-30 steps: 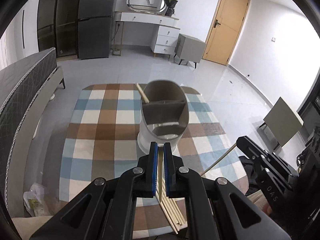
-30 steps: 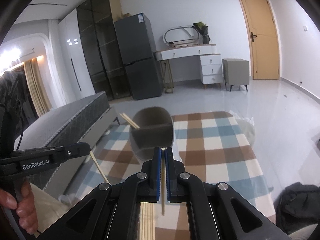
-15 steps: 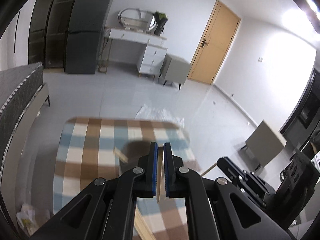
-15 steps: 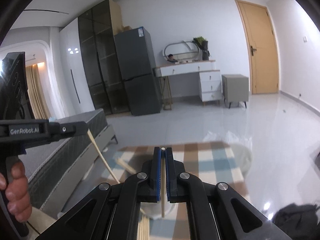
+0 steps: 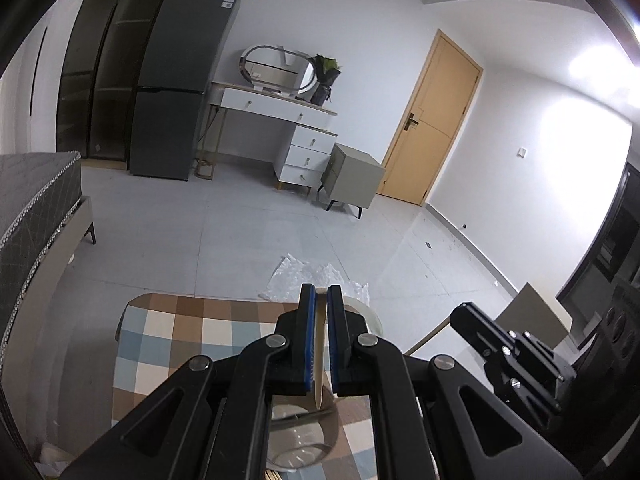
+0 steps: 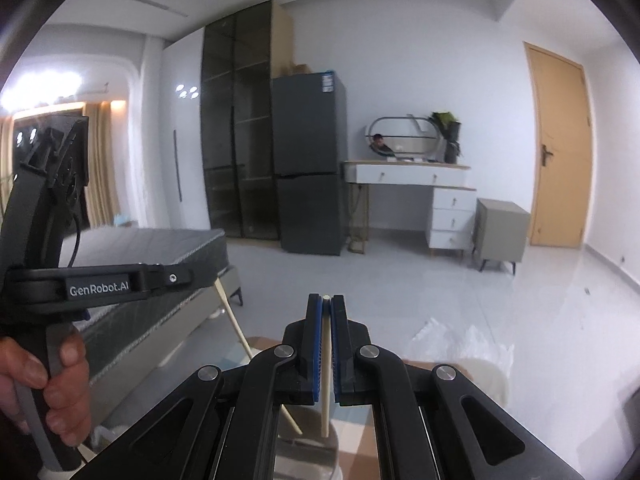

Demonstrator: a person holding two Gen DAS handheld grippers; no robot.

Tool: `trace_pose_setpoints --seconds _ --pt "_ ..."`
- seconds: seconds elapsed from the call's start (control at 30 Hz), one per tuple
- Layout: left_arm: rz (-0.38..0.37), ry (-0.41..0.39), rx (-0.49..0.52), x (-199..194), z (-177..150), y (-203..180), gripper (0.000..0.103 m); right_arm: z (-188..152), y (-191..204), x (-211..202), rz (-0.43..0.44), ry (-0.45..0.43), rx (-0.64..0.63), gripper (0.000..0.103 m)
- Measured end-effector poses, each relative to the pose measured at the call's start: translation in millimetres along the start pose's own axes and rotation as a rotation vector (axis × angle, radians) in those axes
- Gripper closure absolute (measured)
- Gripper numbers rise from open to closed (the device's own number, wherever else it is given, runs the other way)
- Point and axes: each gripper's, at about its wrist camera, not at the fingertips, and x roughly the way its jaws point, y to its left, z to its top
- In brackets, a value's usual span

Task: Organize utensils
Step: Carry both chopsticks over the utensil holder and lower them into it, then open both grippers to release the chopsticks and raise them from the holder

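Observation:
My left gripper [image 5: 318,292] is shut on a pale wooden chopstick [image 5: 319,364] whose thin tip hangs down over the grey utensil holder [image 5: 300,444] at the bottom of the left wrist view. My right gripper [image 6: 326,300] is shut on a second chopstick [image 6: 327,392], held upright above the same holder [image 6: 304,456]. Each gripper shows in the other's view: the right gripper [image 5: 460,314] with its chopstick [image 5: 428,336] at the right, the left gripper [image 6: 188,278] with its chopstick [image 6: 234,322] at the left. My own jaws hide most of the holder.
The holder stands on a table with a blue, brown and white checked cloth [image 5: 160,340]. A person's hand [image 6: 60,392] grips the left tool's handle. A bed [image 5: 32,208] lies left, crumpled clear plastic [image 5: 316,280] on the floor beyond, a low stool [image 5: 532,316] right.
Both grippers have risen, each with its chopstick. The holder has slid from mid-view to the bottom edge, and the chopsticks lying on the cloth have dropped out of sight.

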Motion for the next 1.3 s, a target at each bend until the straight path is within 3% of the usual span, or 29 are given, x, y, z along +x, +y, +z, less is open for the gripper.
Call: trace_pose_setpoints --seconds 0.3,0.6,0.87,1.0,1.07,1.13,1.23,1.3 --pt "0.019 0.011 -0.135 25 -17 44 0.102 -11 25 37 0.046 0.076 -0.119 0.1" --pt "-0.003 0.044 -0.149 33 -22 47 0.102 -40 41 57 0.068 0.168 -0.218 0.1" --pt "-0.015 0.109 -0.144 37 -26 46 0.102 -52 36 66 0.071 0.22 -0.185 0.099" --pt "-0.029 0.179 -0.15 40 -30 46 0.101 -54 29 63 0.083 0.232 -0.128 0.099" --pt "-0.015 0.204 -0.142 40 -32 43 0.095 -54 24 57 0.074 0.229 -0.101 0.093" --pt "0.004 0.211 -0.133 37 -35 40 0.074 -53 20 53 0.074 0.226 -0.065 0.081" --pt "0.034 0.209 -0.148 28 -38 38 0.055 -54 12 43 0.063 0.228 -0.01 0.077" --pt "0.05 0.217 -0.171 23 -40 41 0.053 -54 10 34 0.05 0.222 0.002 0.073"
